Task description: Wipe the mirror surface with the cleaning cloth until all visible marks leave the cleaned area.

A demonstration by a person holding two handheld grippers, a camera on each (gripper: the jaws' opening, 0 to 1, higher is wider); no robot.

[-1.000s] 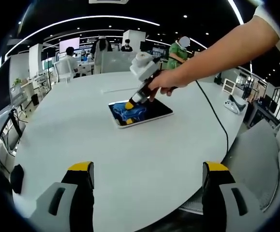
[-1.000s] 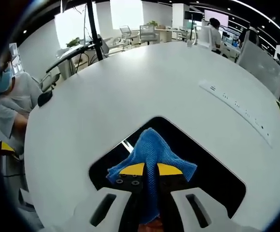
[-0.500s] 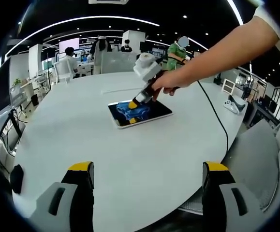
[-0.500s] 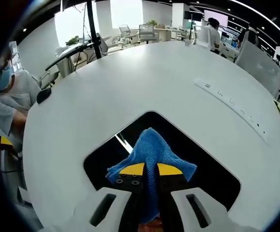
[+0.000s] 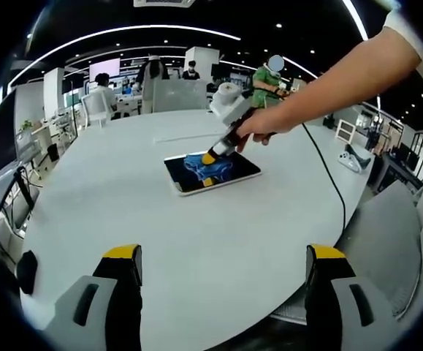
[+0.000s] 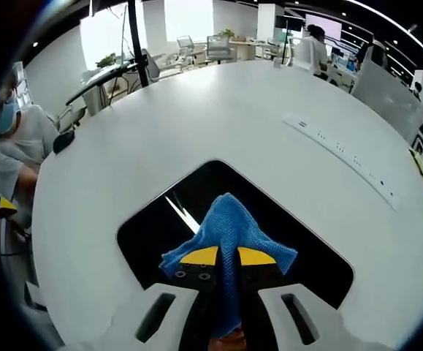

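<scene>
A dark rectangular mirror (image 5: 211,172) lies flat on the round white table (image 5: 160,227); it also spreads under my right gripper as a black pane (image 6: 167,219). My right gripper (image 6: 227,257) is shut on a blue cleaning cloth (image 6: 229,223) and presses it on the glass. In the left gripper view that gripper (image 5: 211,158) comes in from the right in a person's hand, with the cloth (image 5: 204,167) under its yellow tips. My left gripper (image 5: 218,263) hangs open over the table's near part, far from the mirror.
A thin strip with small marks (image 6: 343,157) lies on the table beyond the mirror. A black cable (image 5: 328,179) runs across the table's right side. A small dark object (image 6: 63,140) sits at the table edge. A seated person (image 6: 14,153) is at the left; other people stand at desks behind.
My right gripper and the cloth have slid across the mirror toward its far right part. The left gripper has stayed still and open.
</scene>
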